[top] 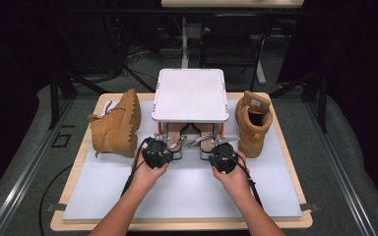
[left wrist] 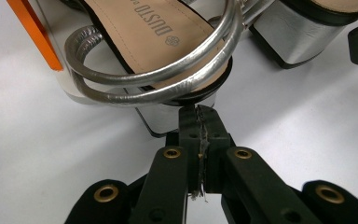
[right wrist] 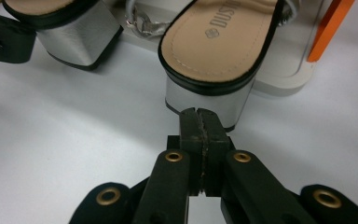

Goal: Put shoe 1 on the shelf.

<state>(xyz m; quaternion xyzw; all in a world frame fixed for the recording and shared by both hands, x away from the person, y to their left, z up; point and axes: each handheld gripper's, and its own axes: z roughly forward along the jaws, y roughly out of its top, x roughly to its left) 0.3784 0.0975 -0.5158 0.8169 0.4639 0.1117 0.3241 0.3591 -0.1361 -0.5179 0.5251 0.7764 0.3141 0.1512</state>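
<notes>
At the left of the high view a tan boot (top: 115, 129) lies on its side on the white mat (top: 187, 194), sole toward the middle. Right of it, low in the centre, the left gripper (top: 158, 151) sits in the person's left hand (top: 147, 174), its tip just in front of the left sandal (top: 177, 142). In the left gripper view its two black jaws are pressed flat together with nothing between them, and their tip meets or nearly meets the silver block heel of the left sandal (left wrist: 163, 70), whose silver straps loop across the upper middle of the frame; I cannot tell whether they touch.

In the centre of the high view a white shoe rack (top: 190, 95) stands on short orange-edged legs, and both sandals poke out from under its near edge.

Right of centre, the right sandal (top: 207, 145) lies just ahead of the right gripper (top: 222, 153), held in the right hand (top: 234, 177). In the right gripper view those jaws are also fully closed and empty, their tip right at the silver heel of the right sandal (right wrist: 219, 51).

At the far right of the high view a second tan boot (top: 253, 124) stands upright beside the rack.
</notes>
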